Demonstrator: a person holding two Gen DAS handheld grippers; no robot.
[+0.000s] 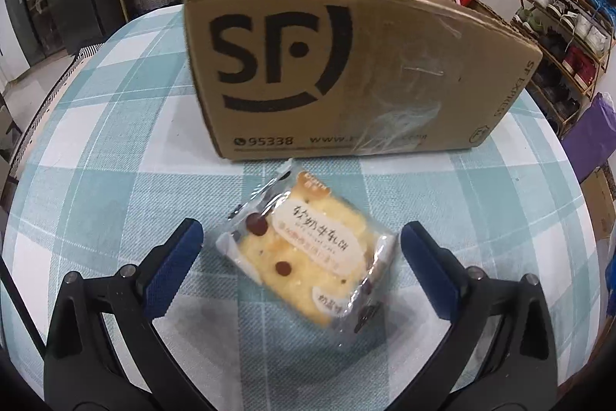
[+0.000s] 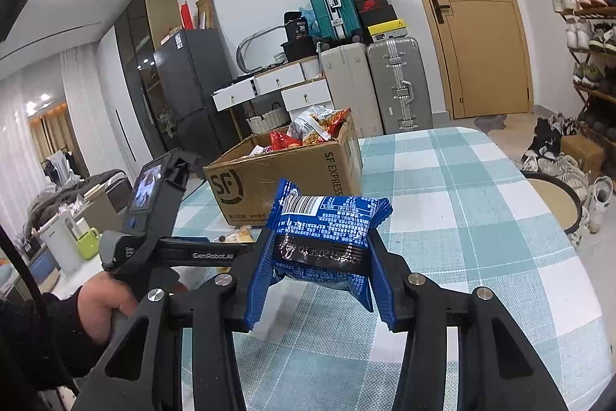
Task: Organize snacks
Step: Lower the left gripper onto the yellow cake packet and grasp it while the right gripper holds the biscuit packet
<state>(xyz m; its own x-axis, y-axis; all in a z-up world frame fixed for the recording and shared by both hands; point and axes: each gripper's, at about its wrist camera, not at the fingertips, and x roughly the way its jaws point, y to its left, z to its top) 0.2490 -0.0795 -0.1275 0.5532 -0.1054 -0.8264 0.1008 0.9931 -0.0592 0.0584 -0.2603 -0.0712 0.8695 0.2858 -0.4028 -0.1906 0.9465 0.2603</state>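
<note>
A wrapped yellow cake snack [image 1: 308, 253] lies on the checked tablecloth just in front of a brown SF cardboard box [image 1: 346, 64]. My left gripper [image 1: 302, 237] is open, its blue pads on either side of the cake without touching it. My right gripper [image 2: 319, 245] is shut on a blue snack packet [image 2: 327, 230] and holds it above the table. The box [image 2: 285, 176] shows beyond it, with several snack bags [image 2: 312, 126] inside. The left gripper's body [image 2: 161, 214] and a bit of the cake [image 2: 240, 235] show at left.
The table [image 2: 462, 218] has a blue-and-white checked cloth. A round stool [image 2: 554, 203] stands past its right edge. Shoe racks [image 1: 558, 37] stand to the right, suitcases [image 2: 396, 83] and drawers behind the box.
</note>
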